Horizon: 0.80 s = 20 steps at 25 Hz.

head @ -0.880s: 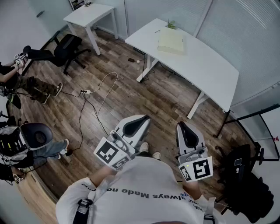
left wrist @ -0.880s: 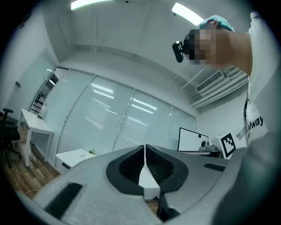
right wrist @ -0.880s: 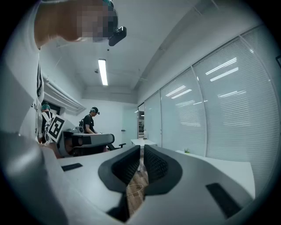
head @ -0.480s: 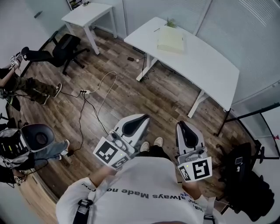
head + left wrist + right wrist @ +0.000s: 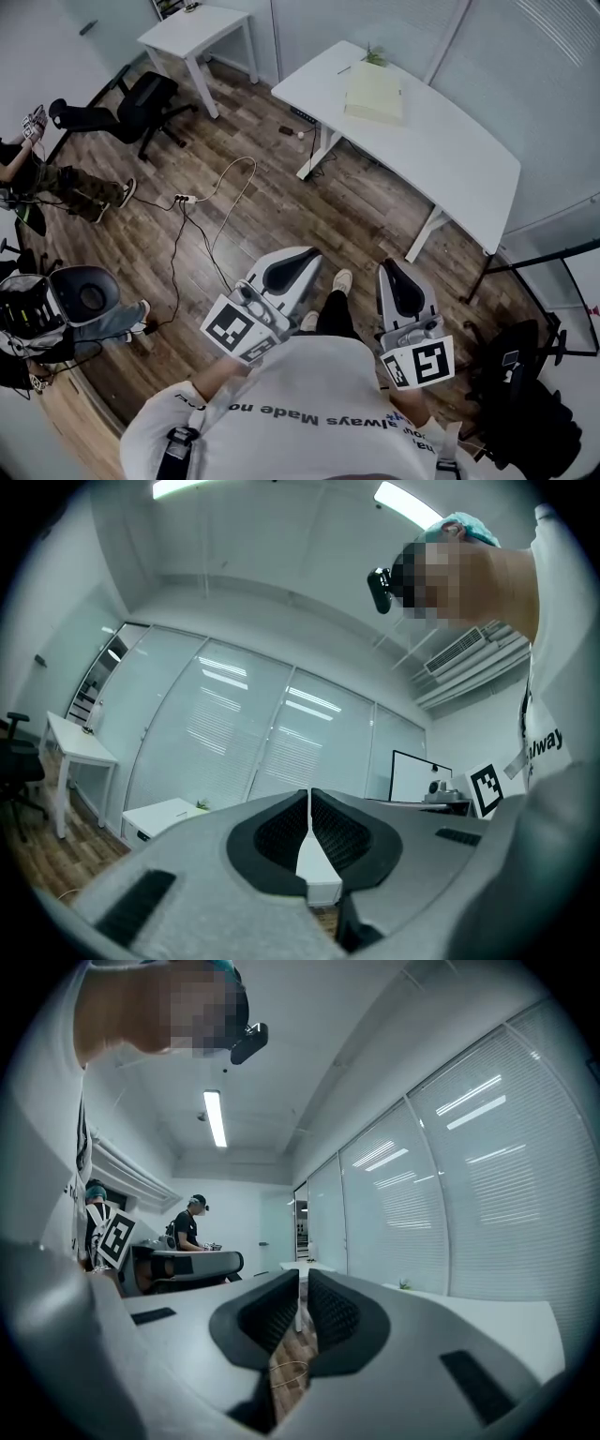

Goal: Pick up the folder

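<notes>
One shoe point(image 5: 342, 279) has stepped forward; left gripper point(image 5: 307, 251) and right gripper point(image 5: 387, 264) jaws sit together, holding nothing.

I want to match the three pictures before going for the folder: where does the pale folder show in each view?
Head view: the folder lies upper centre-right, on the long white desk, next to the small plant.
Left gripper view: not discernible; only the long white desk shows, lower left.
Right gripper view: not discernible.
Shared landmark: the small plant.

white desk point(image 5: 450, 159) — upper right | small table point(image 5: 192, 28) — top left | black chair point(image 5: 141, 98) near it
</notes>
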Available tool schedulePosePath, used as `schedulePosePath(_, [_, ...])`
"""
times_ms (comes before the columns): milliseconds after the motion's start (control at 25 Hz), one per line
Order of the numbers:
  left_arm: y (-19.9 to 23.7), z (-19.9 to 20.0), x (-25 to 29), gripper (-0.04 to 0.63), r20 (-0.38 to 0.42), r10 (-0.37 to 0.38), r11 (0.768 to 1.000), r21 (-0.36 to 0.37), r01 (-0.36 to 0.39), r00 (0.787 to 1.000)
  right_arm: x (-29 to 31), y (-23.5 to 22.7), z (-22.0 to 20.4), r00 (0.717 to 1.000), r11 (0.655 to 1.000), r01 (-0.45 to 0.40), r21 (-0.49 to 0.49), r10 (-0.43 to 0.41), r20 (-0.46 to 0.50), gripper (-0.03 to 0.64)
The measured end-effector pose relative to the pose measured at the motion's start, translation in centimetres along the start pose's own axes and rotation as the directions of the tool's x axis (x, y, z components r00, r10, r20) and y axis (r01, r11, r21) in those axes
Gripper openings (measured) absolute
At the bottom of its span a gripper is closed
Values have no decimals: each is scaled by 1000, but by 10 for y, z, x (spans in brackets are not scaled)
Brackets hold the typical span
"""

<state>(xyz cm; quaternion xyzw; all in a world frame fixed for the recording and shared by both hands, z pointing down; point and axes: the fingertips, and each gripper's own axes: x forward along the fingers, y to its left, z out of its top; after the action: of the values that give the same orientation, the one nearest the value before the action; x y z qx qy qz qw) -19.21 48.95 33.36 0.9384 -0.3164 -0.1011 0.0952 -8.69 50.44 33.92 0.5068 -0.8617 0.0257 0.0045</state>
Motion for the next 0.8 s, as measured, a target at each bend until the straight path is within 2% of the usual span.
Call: schedulePosePath(800, [62,2,149,18,-10,8,1000,13,-8,1000,83,-140,9,1000,1000,-3,15,3,10,32])
